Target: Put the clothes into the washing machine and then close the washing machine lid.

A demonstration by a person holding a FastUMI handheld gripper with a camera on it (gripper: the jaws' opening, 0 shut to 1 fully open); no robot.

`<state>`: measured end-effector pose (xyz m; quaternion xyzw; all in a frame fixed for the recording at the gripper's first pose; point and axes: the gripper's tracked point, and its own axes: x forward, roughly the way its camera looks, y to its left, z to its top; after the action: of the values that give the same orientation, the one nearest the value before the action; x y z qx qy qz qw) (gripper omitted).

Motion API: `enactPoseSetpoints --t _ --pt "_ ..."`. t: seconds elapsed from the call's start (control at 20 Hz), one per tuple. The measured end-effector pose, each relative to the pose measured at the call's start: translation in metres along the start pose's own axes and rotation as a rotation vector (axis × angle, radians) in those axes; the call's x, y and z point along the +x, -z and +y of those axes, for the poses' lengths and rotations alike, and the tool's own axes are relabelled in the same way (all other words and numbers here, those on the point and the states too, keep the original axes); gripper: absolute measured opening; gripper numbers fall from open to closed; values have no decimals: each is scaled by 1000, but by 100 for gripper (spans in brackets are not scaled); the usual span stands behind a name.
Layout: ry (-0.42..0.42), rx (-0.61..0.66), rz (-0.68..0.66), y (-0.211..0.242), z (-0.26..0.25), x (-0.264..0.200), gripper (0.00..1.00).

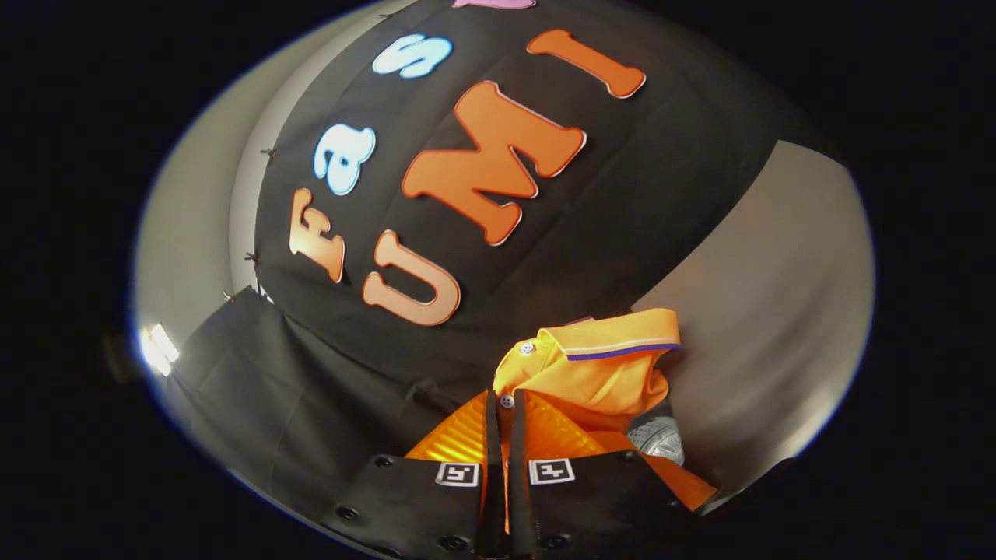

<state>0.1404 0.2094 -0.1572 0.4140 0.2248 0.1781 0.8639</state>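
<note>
Gripper view: the gripper (504, 467) fingers are clamped on a bright orange collared polo shirt (591, 373), lifted clear. This looks like the carrying step. Next, it likely needs lowering into the washer.

1. A black cloth wall (661, 202) is hung across the back, creased a bit lower down
2. Small clips (268, 152) can be seen pinned along its left edge
3. A plain pale panel (778, 311) is seen right of the cloth
4. A bright light (158, 348) is spotted low on the left, just beside the cloth
</note>
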Motion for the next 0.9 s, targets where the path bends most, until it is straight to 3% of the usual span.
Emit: enactPoseSetpoints --t 0.5,0.7,0.9 --pt "7 -53 202 130 3 103 10" --pt "80 -103 244 168 -25 135 10" --pt "178 -119 287 209 -85 177 10"
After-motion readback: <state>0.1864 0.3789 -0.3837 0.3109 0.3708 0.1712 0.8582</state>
